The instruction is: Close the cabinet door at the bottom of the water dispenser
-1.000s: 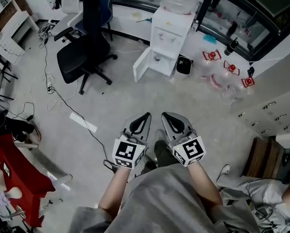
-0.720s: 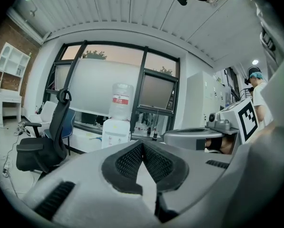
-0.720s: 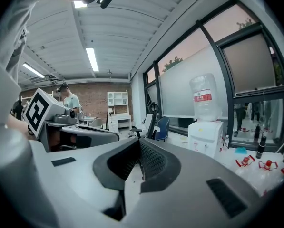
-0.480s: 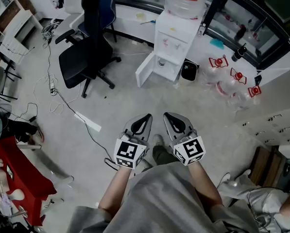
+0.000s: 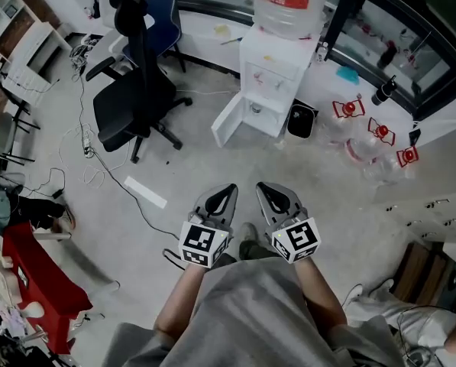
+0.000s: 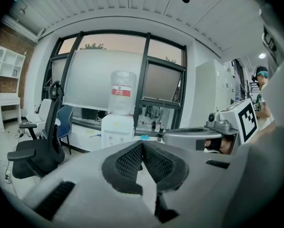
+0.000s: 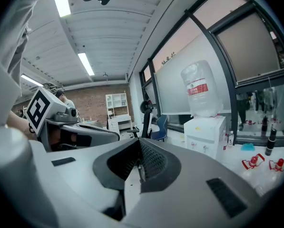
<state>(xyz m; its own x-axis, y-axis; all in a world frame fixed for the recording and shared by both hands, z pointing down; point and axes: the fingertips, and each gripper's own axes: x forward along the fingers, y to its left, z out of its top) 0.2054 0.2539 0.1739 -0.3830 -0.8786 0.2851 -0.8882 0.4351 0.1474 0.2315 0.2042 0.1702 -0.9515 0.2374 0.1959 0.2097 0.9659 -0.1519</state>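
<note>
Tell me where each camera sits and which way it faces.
Head view: on the person's head, steeply down at the floor; left gripper, right gripper, forearms show.
Left gripper view: on the left gripper, along its shut jaws toward the water dispenser.
Right gripper view: likewise, on the right gripper.
All three share the water dispenser.

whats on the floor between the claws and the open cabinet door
Nothing. In the head view, only bare floor lies between the left claw, the right claw and the door. The chair stands off to the left.

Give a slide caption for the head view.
Shut left gripper and right gripper face water dispenser; its cabinet door open.
</note>
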